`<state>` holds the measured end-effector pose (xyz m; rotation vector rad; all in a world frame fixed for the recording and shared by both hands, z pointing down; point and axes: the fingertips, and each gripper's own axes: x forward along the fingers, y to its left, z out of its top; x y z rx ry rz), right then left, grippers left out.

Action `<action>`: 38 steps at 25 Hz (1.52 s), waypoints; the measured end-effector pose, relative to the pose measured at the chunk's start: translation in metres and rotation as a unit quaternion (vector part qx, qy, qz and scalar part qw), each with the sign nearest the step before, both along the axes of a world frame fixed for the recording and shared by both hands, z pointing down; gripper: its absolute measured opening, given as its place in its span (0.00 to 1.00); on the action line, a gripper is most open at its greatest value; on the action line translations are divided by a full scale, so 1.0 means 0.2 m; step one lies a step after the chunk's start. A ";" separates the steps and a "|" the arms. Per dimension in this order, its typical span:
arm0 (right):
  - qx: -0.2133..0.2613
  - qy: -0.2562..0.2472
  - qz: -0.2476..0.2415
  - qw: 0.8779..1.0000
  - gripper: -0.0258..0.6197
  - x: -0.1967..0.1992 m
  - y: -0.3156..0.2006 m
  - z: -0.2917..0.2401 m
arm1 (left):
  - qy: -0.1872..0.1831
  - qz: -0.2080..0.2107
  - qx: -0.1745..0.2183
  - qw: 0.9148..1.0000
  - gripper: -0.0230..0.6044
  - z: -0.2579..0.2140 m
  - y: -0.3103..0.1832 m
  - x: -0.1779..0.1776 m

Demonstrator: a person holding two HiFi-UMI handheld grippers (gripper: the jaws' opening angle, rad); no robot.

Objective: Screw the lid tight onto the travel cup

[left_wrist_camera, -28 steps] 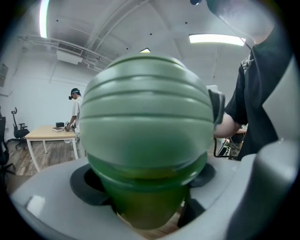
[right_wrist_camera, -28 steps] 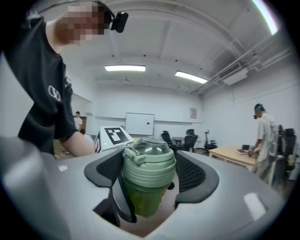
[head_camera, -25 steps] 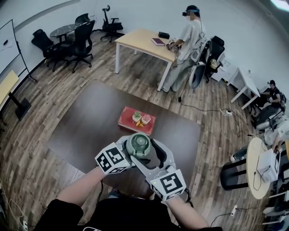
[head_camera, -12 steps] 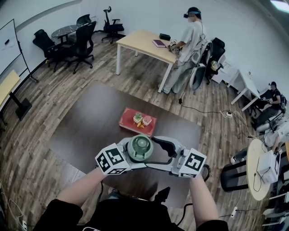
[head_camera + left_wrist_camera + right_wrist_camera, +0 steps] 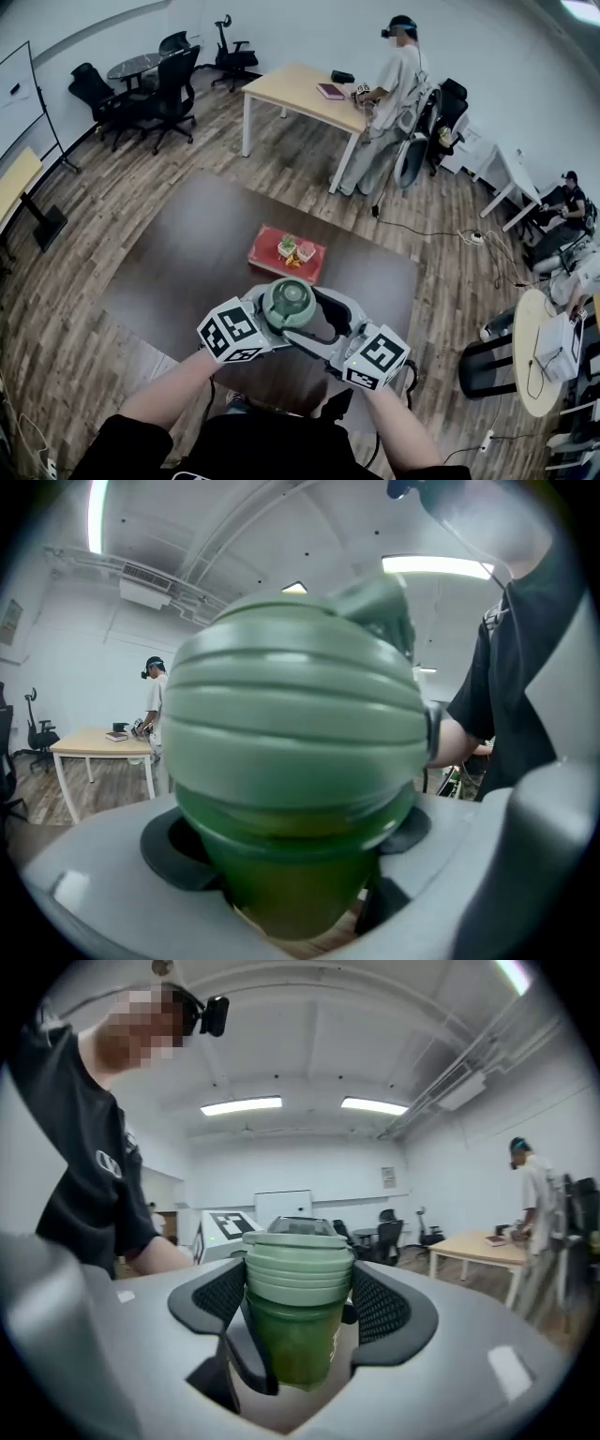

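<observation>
Over dark table (image 5: 178, 253), clamps green travel cup (image 5: 295, 1349) in left gripper (image 5: 295, 902), pinches lid (image 5: 298, 1265) in right gripper (image 5: 298, 1299), probably needs tightening twist next.

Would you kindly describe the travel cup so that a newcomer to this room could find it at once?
Find the dark brown table mid-room; over its near edge the person's left tongs and right tongs meet. Clamped between them is the travel cup, deep green with a paler ribbed lid, held in the air, unlike the small items on the red tray beyond.
</observation>
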<state>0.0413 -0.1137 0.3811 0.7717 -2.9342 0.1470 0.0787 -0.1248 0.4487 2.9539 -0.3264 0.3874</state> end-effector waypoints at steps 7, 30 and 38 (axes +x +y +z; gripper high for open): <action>0.014 0.014 0.235 0.972 0.62 -0.03 0.00 0.06 | -0.019 0.003 0.002 1.000 0.69 0.06 -0.01 -0.01; -0.001 -0.002 -0.037 0.999 0.62 -0.01 -0.03 0.10 | -0.035 0.015 0.006 0.999 0.69 0.14 -0.01 -0.02; -0.025 0.046 0.243 0.969 0.62 -0.01 -0.03 0.12 | -0.024 0.009 -0.001 1.000 0.69 0.15 -0.02 0.02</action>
